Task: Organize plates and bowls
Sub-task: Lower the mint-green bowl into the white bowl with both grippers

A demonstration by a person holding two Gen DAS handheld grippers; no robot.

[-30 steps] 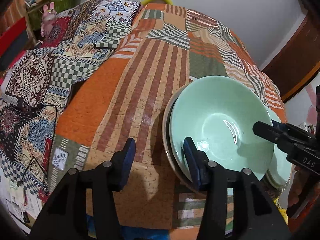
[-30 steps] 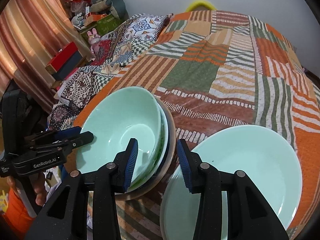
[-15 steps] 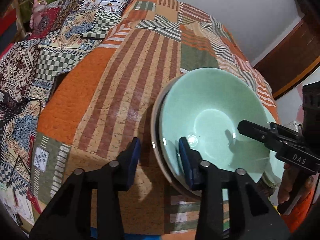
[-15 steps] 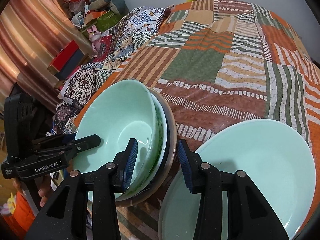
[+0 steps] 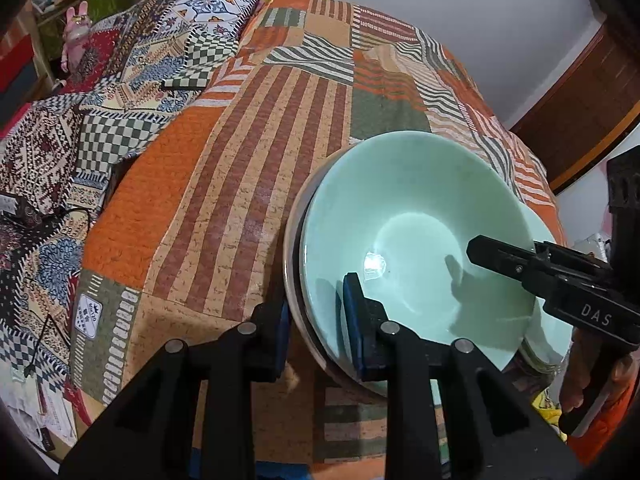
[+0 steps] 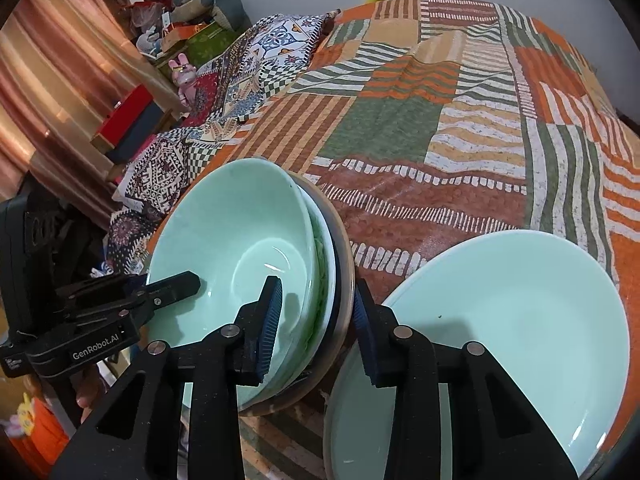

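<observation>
Bowls were the matter in hand: a pale green glazed ceramic bowl (image 5: 416, 240) sat nested on top of a short stack of dishes whose lowest piece was a dark one with a tan rim (image 6: 345, 280), all resting on a patchwork quilt of orange, brown and green stripes (image 5: 224, 184). Nearest the left camera, the left gripper (image 5: 314, 312) straddled the stack's near edge, one blue pad outside at about 7 o'clock of the bowl and the other inside it, jaws spread and not yet pinching. The right gripper (image 6: 316, 312) likewise bracketed the opposite edge, at about 4 o'clock of the bowl in its own view, one pad within the bowl and one beyond the tan rim, also parted. The two claws thus faced each other across the bowl, equally close to it. Just beside the stack, at 3 o'clock, lay a wide pale green plate (image 6: 520, 320). Farther off lay a checked patterned cloth (image 5: 132, 80).
</observation>
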